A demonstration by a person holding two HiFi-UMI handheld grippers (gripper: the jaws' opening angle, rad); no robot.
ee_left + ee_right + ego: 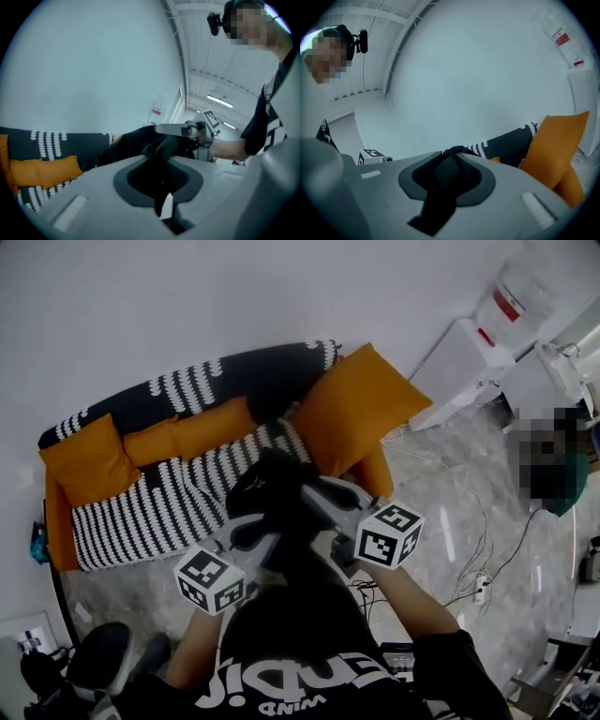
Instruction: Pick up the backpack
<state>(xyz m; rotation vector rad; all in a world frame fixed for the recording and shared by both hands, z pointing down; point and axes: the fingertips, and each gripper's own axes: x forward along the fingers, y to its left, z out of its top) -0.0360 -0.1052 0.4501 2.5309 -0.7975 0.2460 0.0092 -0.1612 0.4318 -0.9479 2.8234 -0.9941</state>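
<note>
The black backpack [270, 486] hangs in the air in front of the sofa, held between both grippers. My left gripper [265, 538] is shut on black fabric at the bag's near left side; in the left gripper view that fabric [140, 140] bunches between the shut jaws of the left gripper [161, 159]. My right gripper [317, 499] is shut on the bag's right side. The right gripper view shows a black strap [452, 151] pinched in the right gripper [450, 157]. Most of the bag is hidden behind the jaws.
A black-and-white striped sofa [159, 502] with orange cushions [361, 407] stands against the wall just beyond the bag. White appliances [469, 362] are at the right. Cables and a power strip [480, 582] lie on the floor. A person [553, 465] stands at the right, and a black chair [98, 657] is at the lower left.
</note>
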